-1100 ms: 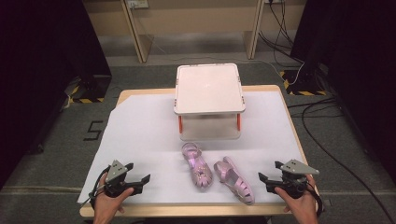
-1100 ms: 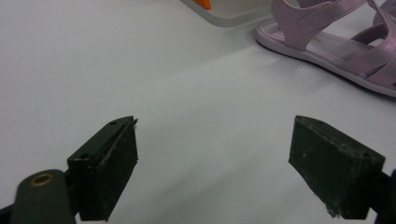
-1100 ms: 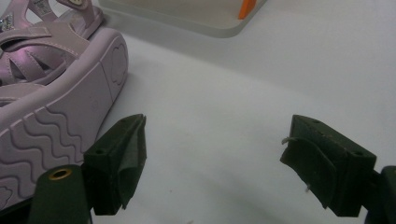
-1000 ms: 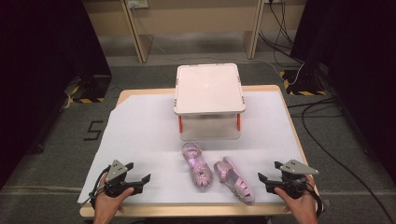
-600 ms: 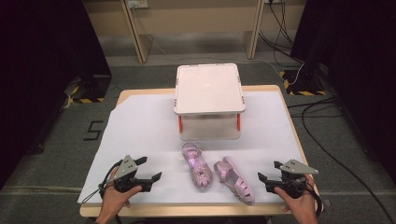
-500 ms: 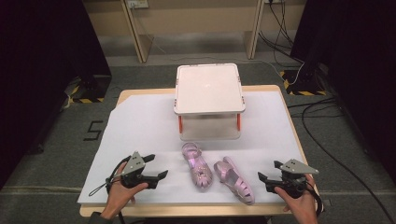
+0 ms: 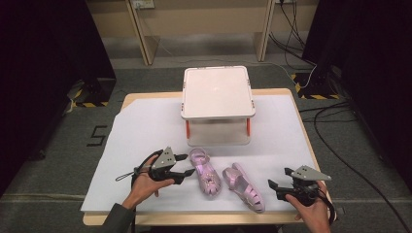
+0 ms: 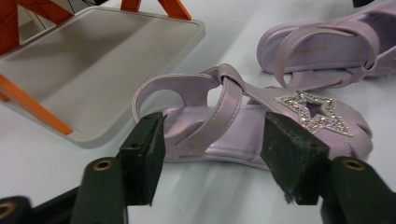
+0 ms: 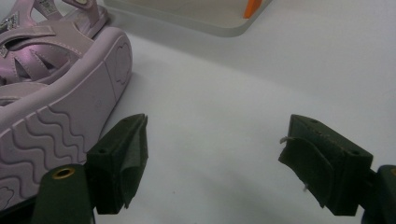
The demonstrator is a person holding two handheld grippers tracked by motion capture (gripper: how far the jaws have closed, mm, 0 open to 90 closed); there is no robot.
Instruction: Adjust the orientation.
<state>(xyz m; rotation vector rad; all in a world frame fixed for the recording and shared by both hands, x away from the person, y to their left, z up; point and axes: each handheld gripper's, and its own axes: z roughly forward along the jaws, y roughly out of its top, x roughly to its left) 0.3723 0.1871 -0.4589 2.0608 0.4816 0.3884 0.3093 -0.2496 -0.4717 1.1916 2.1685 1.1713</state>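
A white shelf on orange legs (image 7: 217, 92) is seen beyond the jaws of both grippers, on the white-covered table (image 7: 145, 127). The left sandal (image 7: 205, 172) is laid just ahead of the left gripper (image 7: 187, 165), its long axis crosswise to the jaws, toe with the star toward the right-hand jaw in the left gripper view; those jaws have just been closing but are held apart, not pressed on it. The right sandal (image 7: 244, 187) is tipped on its side by the left-hand jaw of the right gripper (image 7: 272, 187), whose jaws are spread wide on nothing.

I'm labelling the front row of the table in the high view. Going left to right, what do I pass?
Left claw → first pink sandal → second pink sandal → right claw.
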